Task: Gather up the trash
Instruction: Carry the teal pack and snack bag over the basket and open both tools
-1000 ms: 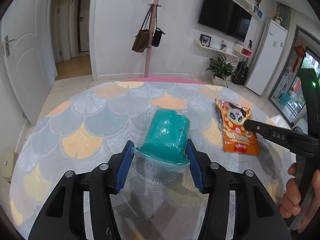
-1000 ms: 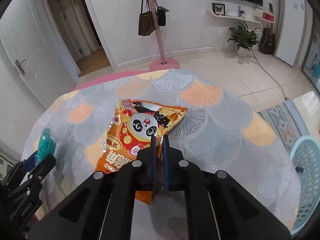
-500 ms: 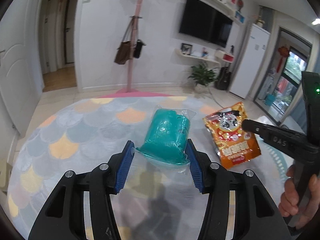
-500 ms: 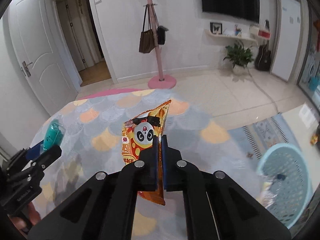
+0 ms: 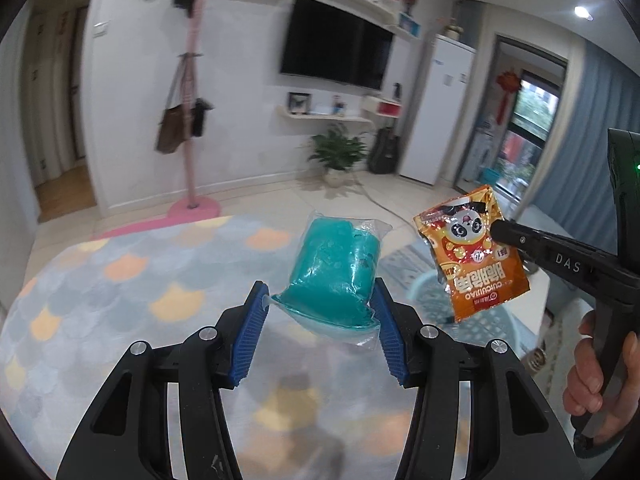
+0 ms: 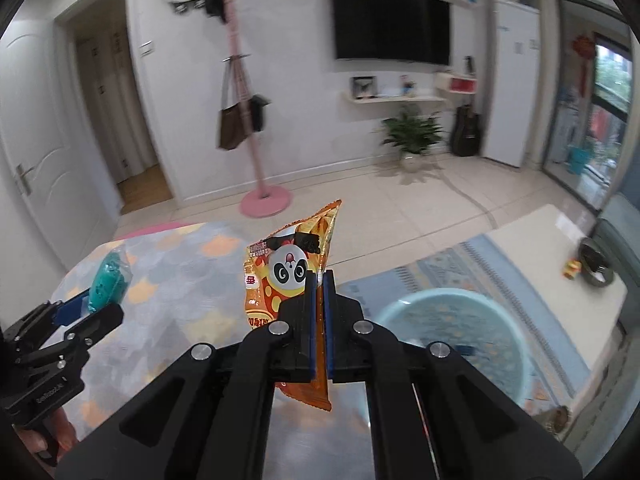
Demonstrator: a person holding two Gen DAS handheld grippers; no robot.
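My left gripper (image 5: 320, 300) is shut on a teal packet in clear plastic wrap (image 5: 334, 272) and holds it above the table. It also shows in the right wrist view (image 6: 108, 280). My right gripper (image 6: 319, 280) is shut on an orange panda snack bag (image 6: 286, 276) and holds it in the air past the table's right edge; the bag also shows in the left wrist view (image 5: 472, 264). A light blue basket (image 6: 452, 332) stands on the floor below and to the right of the bag.
The round table (image 5: 120, 280) has a scale-pattern cloth. A patterned rug (image 6: 452, 264) lies under the basket. A low white table (image 6: 560, 248) with small items is at the right. A pink coat stand (image 6: 256, 120) is behind.
Both grippers have lifted their items off the table and swung right. The snack bag now hangs near the light blue basket, which has come into fuller view.
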